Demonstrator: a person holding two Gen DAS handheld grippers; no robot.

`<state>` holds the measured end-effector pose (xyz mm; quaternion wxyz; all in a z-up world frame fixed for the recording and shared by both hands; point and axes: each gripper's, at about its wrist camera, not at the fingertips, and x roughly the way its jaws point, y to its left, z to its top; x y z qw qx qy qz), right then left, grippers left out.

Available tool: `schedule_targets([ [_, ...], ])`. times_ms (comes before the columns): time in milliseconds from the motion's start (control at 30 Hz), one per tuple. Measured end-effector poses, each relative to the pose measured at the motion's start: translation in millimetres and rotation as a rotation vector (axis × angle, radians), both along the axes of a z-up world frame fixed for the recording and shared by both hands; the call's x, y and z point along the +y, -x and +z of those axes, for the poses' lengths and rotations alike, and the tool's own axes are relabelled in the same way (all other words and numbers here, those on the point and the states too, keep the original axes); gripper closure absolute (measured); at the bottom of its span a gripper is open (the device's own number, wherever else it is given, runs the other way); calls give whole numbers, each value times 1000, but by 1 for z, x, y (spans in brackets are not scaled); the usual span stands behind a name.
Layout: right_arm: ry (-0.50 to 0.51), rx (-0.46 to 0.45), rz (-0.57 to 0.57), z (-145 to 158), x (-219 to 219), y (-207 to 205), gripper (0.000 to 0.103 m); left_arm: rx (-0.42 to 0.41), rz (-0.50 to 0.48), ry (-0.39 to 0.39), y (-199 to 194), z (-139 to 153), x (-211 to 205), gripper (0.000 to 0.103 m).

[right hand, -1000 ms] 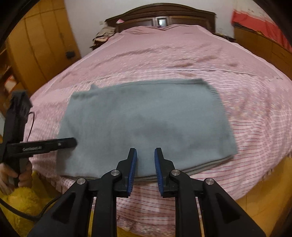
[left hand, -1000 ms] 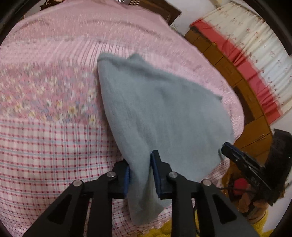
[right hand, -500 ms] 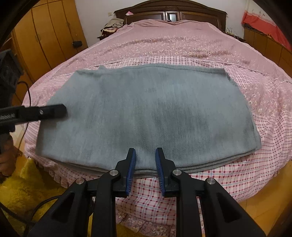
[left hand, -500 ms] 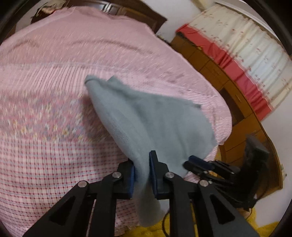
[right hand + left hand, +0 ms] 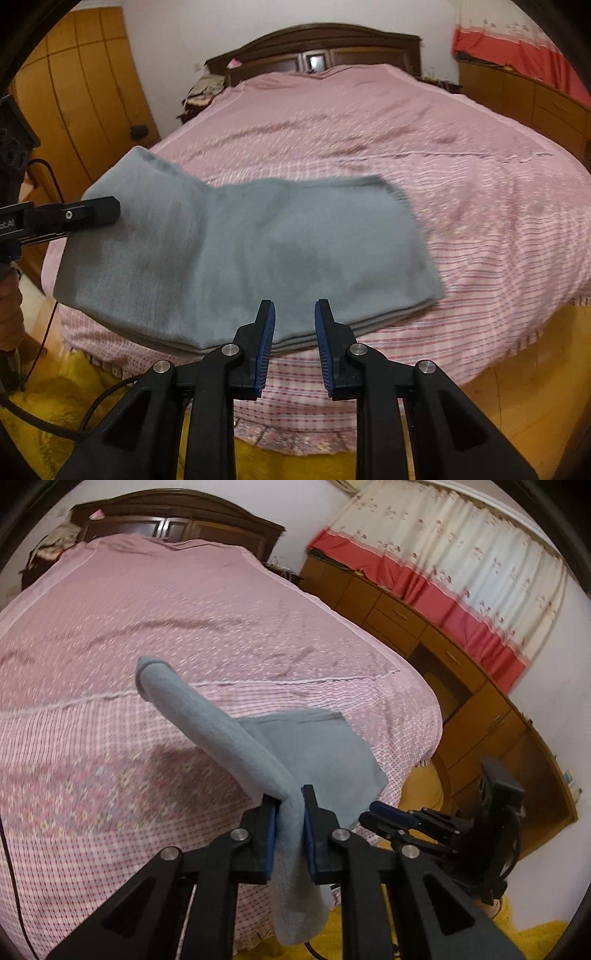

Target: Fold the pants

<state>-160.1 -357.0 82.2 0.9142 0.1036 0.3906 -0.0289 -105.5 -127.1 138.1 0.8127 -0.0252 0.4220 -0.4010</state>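
Up it comes! The left tool [image 5: 289, 825] has hoisted its end of the soft grey fleece pants [image 5: 258, 254] higher than a second ago, when the cloth draped low and broad ahead of it; from the left wrist that end now arcs up as a rolled ridge, its far tip lifted clear of the pink checked bedspread [image 5: 110, 738]. The blue pads are clamped tight on the fabric, a tail of grey hanging below them. From the right wrist, the left side of the garment has peeled up off the bed, while the right side still lies flat.

Count them: one pair of pants, folded in layers with stacked edges along the near side, two tools, one bed.

The right tool [image 5: 294, 343] hovers just short of the near edge of the pants, its fingers parted with a clear gap and nothing between them, much as half a second back.

The garment's long axis runs left to right across the foot of the bed in the right wrist view, the raised end pointing toward the orange wooden wardrobe [image 5: 81, 96], the flat end toward the red-and-cream curtain [image 5: 524, 55] side.
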Motion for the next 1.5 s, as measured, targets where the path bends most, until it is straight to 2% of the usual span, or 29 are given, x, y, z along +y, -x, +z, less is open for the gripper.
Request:
schedule_targets([
  [433, -62, -66, -109, 14, -36, 29, 79, -29, -98, -66, 2, 8, -82, 90],
  [800, -91, -52, -154, 2, -56, 34, 79, 20, -163, -176, -13, -40, -149, 90],
  [933, -100, -40, -164, -2, -61, 32, 79, 54, -156, -190, -20, -55, -163, 82],
  [1067, -99, -31, -166, -4, -63, 32, 79, 88, -149, -174, -24, -58, -166, 72],
  [1200, -94, -32, -167, -2, -64, 30, 79, 59, -159, -146, -19, -43, -162, 70],
  [1400, -77, -46, -152, 10, -61, 24, 79, -16, -107, -182, -17, -27, -143, 68],
  [1500, -55, -40, -133, 15, -56, 17, 72, -26, -61, -215, -20, -29, -132, 68],
])
